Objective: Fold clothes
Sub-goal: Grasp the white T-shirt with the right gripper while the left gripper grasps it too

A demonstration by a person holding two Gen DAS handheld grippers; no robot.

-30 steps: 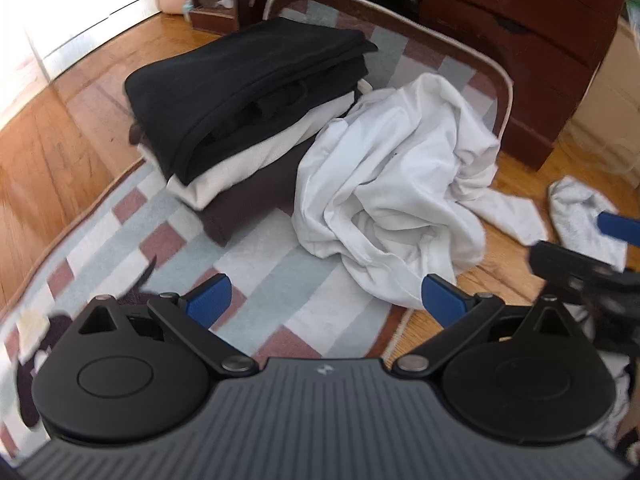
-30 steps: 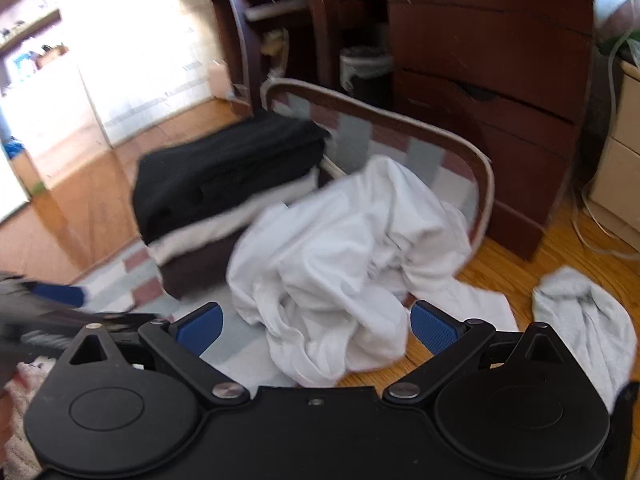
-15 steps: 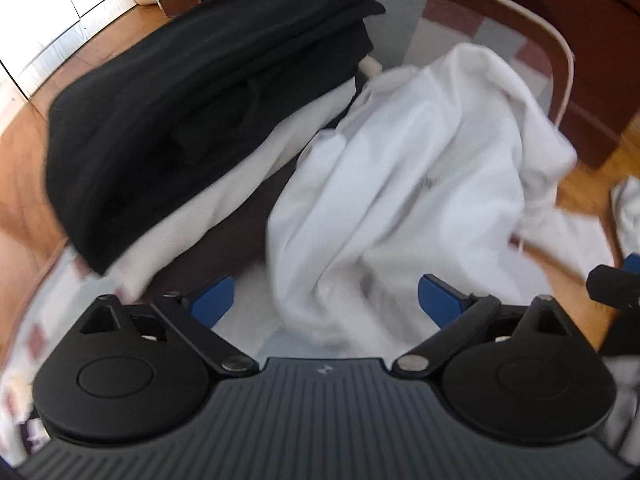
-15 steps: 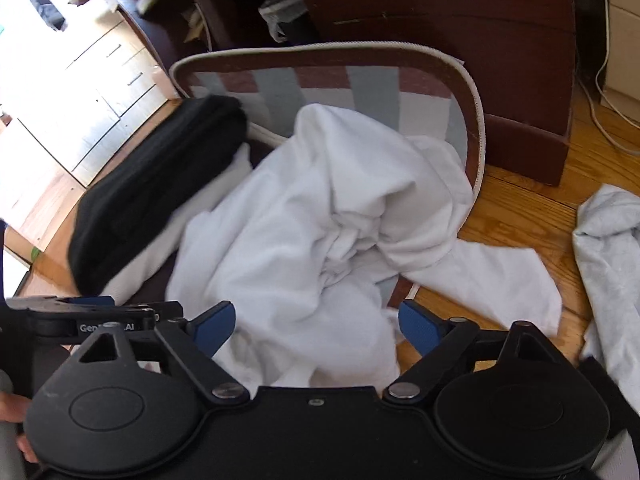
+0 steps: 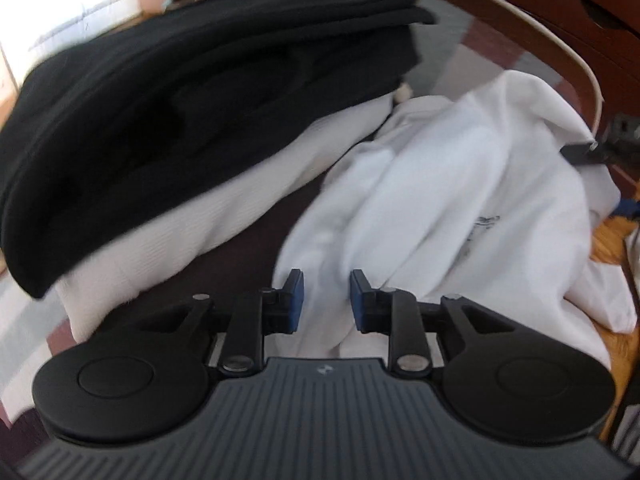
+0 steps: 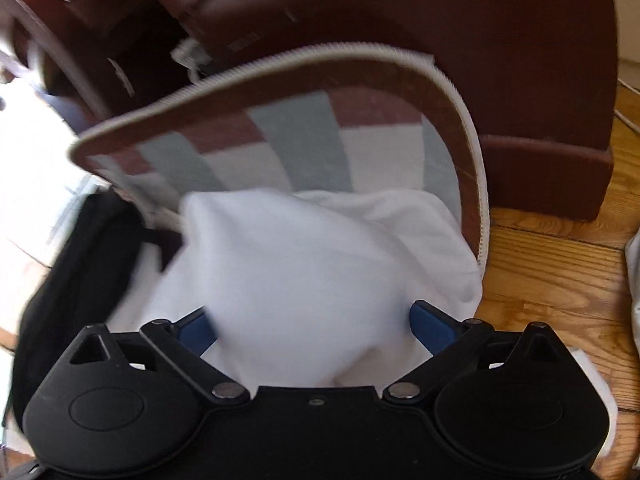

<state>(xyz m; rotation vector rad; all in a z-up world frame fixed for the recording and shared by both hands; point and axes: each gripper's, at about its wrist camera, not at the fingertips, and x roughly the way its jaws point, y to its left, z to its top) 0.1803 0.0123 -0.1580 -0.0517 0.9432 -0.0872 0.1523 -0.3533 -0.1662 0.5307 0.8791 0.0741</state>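
Observation:
A crumpled white shirt (image 5: 460, 208) lies on the checked rug, right of a folded stack. In that stack a black garment (image 5: 192, 100) lies on top, a white one (image 5: 192, 236) under it and a dark brown one (image 5: 248, 256) lowest. My left gripper (image 5: 326, 300) is low at the shirt's near left edge, its blue pads closed in on a fold of white cloth. In the right wrist view the white shirt (image 6: 312, 272) bulges up between the wide-apart fingers of my right gripper (image 6: 316, 328), which is open.
The rug's far edge (image 6: 280, 80) curls up against a dark wooden dresser (image 6: 400, 20). Bare wood floor (image 6: 552, 276) lies to the right, with a grey garment (image 6: 634, 268) at the frame edge.
Both grippers moved forward and down onto the white shirt. The left gripper's fingers went from wide open to closed on the cloth. The right gripper stayed open.

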